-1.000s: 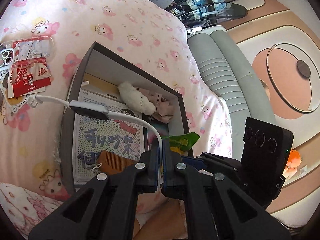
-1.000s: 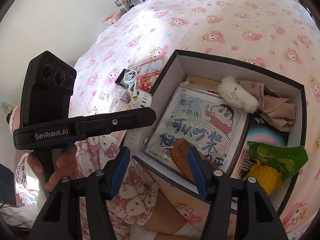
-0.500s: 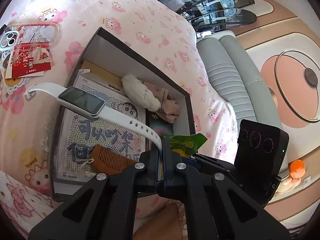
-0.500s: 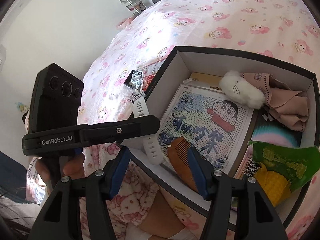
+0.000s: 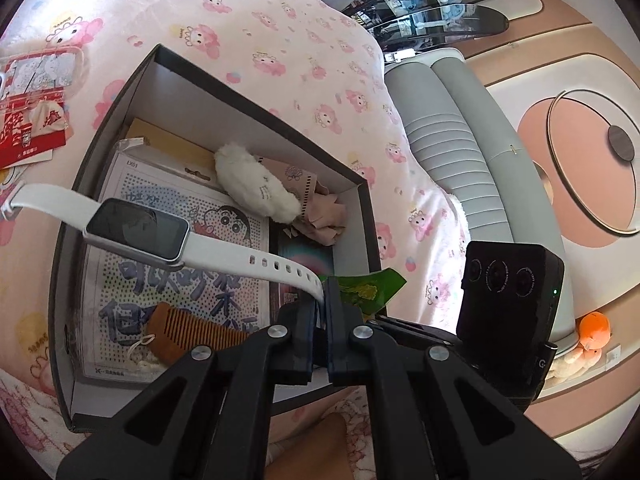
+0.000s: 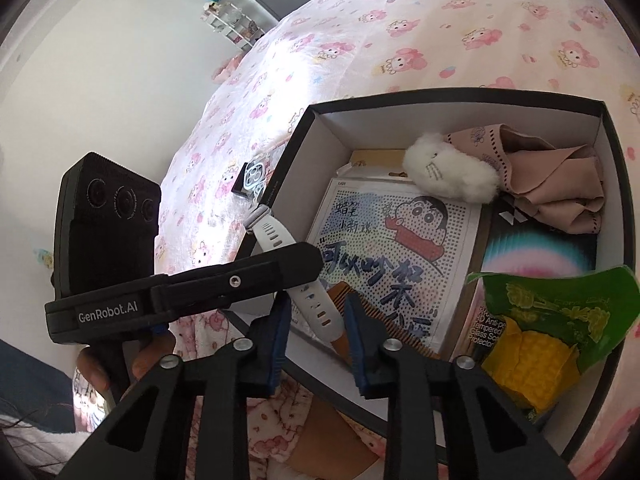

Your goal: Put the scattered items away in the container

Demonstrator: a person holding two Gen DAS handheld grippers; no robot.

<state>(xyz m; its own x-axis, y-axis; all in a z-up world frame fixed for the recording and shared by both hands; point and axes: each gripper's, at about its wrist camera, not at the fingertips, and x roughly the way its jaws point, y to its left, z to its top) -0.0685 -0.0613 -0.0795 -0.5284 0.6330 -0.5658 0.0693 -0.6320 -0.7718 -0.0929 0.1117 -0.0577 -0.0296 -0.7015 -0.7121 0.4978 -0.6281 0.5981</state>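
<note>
My left gripper [image 5: 323, 306] is shut on the strap end of a white smartwatch [image 5: 138, 230], held in the air over the open dark box [image 5: 256, 98]. The watch stretches left above the cartoon sheet [image 5: 180, 280] in the box. In the right wrist view the watch strap [image 6: 316, 308] hangs over the box's left wall [image 6: 288, 152], partly hidden by the left gripper's body. My right gripper [image 6: 316, 328] is open and empty at the box's near edge, beside the strap.
The box holds a wooden comb [image 5: 188, 334], a white plush [image 5: 256, 190], a pink cloth [image 6: 560, 184], a green and yellow snack bag [image 6: 552, 320] and a card pack. A phone case [image 5: 38, 68] and red packet [image 5: 28, 132] lie on the pink bedsheet left of the box.
My left gripper has lifted the watch off the bedsheet and carried it right, over the box. The right gripper has come closer to the box's near edge.
</note>
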